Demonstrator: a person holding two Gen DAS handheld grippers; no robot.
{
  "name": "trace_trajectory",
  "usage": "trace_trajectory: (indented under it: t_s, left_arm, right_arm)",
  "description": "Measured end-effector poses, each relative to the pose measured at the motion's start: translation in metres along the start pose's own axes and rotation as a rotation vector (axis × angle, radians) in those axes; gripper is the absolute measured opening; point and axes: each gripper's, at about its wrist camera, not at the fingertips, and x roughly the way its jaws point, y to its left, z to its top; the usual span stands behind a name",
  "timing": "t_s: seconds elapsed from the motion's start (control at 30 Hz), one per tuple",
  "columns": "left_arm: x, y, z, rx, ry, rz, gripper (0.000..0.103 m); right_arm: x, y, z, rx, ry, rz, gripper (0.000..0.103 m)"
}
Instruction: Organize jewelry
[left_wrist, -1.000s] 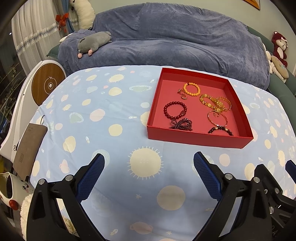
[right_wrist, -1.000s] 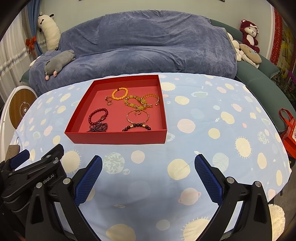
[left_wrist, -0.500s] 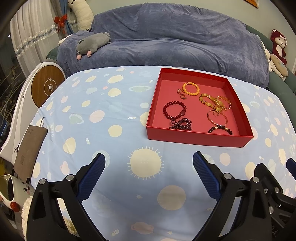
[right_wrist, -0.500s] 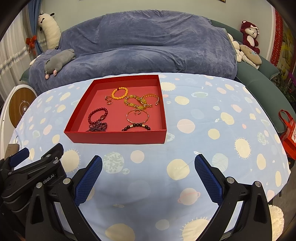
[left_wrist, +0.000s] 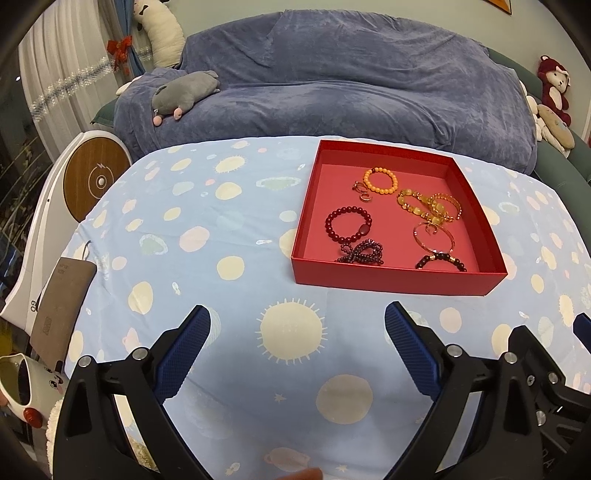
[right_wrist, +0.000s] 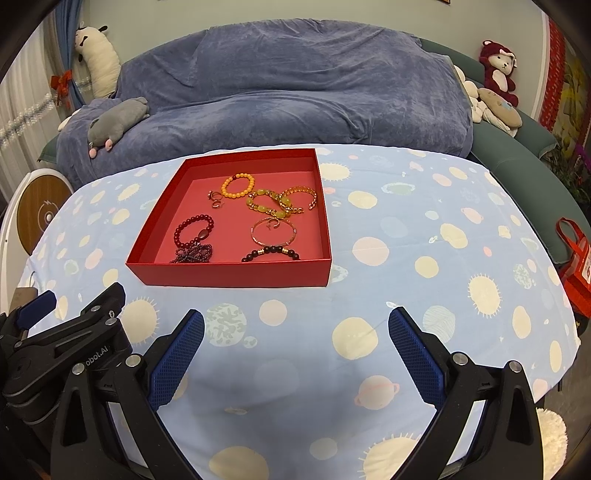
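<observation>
All the bracelets (right_wrist: 236, 186) lie in the red box (right_wrist: 236, 275); your left gripper (left_wrist: 297, 332) and right gripper (right_wrist: 295, 332) hang spread wide, holding nothing.

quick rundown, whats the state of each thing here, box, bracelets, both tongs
red box: open, no lid on, flat on the tablecloth
orange bracelet: lying loose in the box, far side
dark red bracelet: lying flat in the box
purple beads: bunched up by the near wall
thin gold bangle: flat in the box
black bracelet: by the near wall
left tongs: open, empty, above the cloth
right tongs: open, empty
</observation>
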Motion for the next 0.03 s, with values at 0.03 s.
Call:
trace_trajectory:
  t_s: [0.03]
  left_arm:
    - [0.0005,0.0004,0.0003,-0.002,0.002,-0.001,0.091]
  right_arm:
    - [0.0001,-0.0004,-0.0002,0.001,0.000,0.000,0.096]
